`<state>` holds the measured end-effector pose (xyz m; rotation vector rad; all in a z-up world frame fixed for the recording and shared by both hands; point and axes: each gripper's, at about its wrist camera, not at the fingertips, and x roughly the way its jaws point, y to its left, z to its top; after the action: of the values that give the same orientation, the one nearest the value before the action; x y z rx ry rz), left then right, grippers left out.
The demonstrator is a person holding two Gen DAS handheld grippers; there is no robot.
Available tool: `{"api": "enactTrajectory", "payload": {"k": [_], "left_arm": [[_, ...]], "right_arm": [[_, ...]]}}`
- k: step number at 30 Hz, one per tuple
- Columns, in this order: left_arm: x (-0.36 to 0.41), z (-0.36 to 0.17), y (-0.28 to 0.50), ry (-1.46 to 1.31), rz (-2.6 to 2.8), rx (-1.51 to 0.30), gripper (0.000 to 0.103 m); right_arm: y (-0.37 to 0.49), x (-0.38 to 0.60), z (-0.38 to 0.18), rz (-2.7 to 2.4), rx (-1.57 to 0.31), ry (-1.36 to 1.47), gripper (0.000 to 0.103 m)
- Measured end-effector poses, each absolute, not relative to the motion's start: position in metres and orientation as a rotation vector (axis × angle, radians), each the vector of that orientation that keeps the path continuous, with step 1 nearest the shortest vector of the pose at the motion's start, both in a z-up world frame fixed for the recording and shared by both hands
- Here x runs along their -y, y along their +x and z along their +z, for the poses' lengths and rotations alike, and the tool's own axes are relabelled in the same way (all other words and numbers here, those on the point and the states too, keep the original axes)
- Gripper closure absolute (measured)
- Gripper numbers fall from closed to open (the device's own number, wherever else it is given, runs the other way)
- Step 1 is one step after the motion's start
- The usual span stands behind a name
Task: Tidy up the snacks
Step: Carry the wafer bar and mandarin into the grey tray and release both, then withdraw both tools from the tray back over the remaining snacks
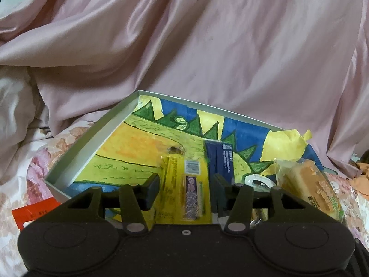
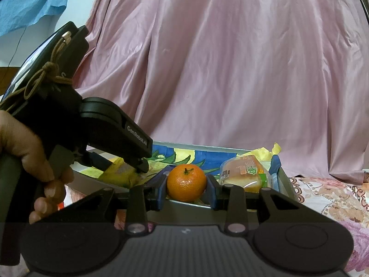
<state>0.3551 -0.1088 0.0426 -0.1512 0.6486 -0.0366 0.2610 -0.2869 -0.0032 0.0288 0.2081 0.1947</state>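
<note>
A shallow white box with a painted yellow, green and blue floor lies on the bed. My left gripper is over it, jaws around a yellow snack packet; whether the pads touch it I cannot tell. A wrapped bun lies in the box's right part. My right gripper is shut on an orange mandarin at the box's near edge. The bun lies just beyond it. The left gripper with the yellow packet shows at the left.
Pink satin cloth drapes behind the box. A floral bedspread lies under it. A red-orange packet lies left of the box. Torn yellow paper sticks up at the far right corner.
</note>
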Motion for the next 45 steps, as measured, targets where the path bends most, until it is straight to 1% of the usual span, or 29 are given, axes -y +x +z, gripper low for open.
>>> {"api": "enactTrajectory", "payload": {"k": [1, 2, 4, 6, 8, 12, 14, 15, 16, 18, 26, 28, 36, 45], "left_arm": [[0.108, 0.044, 0.355, -0.155, -0.038, -0.647, 0.039], [0.108, 0.045, 0.354, -0.156, -0.035, -0.643, 0.035], [0.106, 0.048, 0.350, -0.158, -0.030, -0.633, 0.033], [0.103, 0.052, 0.346, -0.165, -0.030, -0.624, 0.029], [0.099, 0.056, 0.339, -0.173, -0.023, -0.606, 0.020], [0.088, 0.069, 0.323, -0.190, -0.019, -0.565, 0.013], [0.083, 0.075, 0.314, -0.195, -0.009, -0.548, 0.005], [0.079, 0.079, 0.308, -0.198, -0.002, -0.534, 0.004], [0.076, 0.083, 0.302, -0.201, 0.004, -0.520, 0.004], [0.070, 0.090, 0.291, -0.201, 0.008, -0.501, 0.002], [0.042, 0.111, 0.235, -0.200, 0.044, -0.425, 0.001], [0.034, 0.113, 0.220, -0.205, 0.052, -0.417, 0.001], [0.008, 0.111, 0.164, -0.194, 0.089, -0.423, 0.001], [-0.022, 0.094, 0.110, -0.186, 0.124, -0.479, 0.001]], "right_arm": [[0.261, 0.287, -0.003, 0.194, -0.205, 0.026, 0.061], [0.261, 0.287, -0.003, 0.194, -0.202, 0.025, 0.060], [0.261, 0.287, -0.003, 0.197, -0.199, 0.023, 0.056], [0.259, 0.287, -0.002, 0.194, -0.193, 0.023, 0.053], [0.256, 0.287, 0.000, 0.191, -0.184, 0.024, 0.049], [0.249, 0.290, 0.010, 0.182, -0.163, 0.033, 0.040], [0.243, 0.290, 0.017, 0.174, -0.150, 0.040, 0.034], [0.241, 0.290, 0.021, 0.171, -0.145, 0.043, 0.030], [0.238, 0.291, 0.025, 0.169, -0.139, 0.047, 0.026], [0.230, 0.290, 0.034, 0.168, -0.125, 0.054, 0.021], [0.190, 0.285, 0.066, 0.179, -0.094, 0.083, 0.006], [0.177, 0.284, 0.070, 0.177, -0.094, 0.093, 0.001], [0.150, 0.267, 0.079, 0.193, -0.174, 0.061, 0.000], [0.115, 0.258, 0.077, 0.193, -0.277, 0.093, 0.000]]}}
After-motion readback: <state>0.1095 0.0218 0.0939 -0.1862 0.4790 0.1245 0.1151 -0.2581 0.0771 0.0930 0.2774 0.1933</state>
